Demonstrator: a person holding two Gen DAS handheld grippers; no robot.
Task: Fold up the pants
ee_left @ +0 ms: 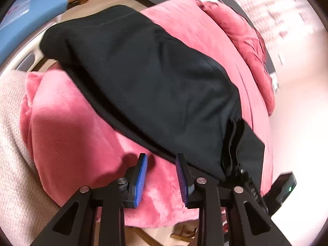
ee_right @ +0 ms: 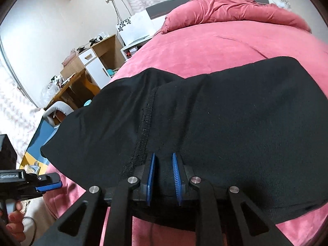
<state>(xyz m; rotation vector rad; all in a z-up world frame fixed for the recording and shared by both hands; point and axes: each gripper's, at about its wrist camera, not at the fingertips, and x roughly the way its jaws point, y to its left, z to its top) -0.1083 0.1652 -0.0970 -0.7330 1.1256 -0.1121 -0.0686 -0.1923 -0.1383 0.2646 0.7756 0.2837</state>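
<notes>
**Right gripper on the pants, left one still free**

Nearest you, your right gripper [ee_right: 163, 177] has its blue pads pinched on a fold of the black pants [ee_right: 205, 127], just beside the rough seam strip; the cloth bunches between the jaws, so that side looks gripped. Your left gripper [ee_left: 162, 179] stands with its jaws apart and nothing between them, hovering over the pink blanket [ee_left: 71, 139] just beside the pants' near edge [ee_left: 143, 82].

The pants lie spread across the bed, already doubled leg over leg by the look of it, one end reaching toward the bed's edge. You seem to be at the point of taking hold for the next fold. The next move calls for your left jaws to close on the edge beside them, level with the right hand's hold, so both corners lift together.

Farther off, the rumpled pink duvet [ee_right: 235, 6] sits well apart at the head of the bed, leaving room to fold toward it. The wooden desk [ee_right: 67, 88] and white cabinet [ee_right: 94, 65] stand beyond the bed, out of your path.
</notes>
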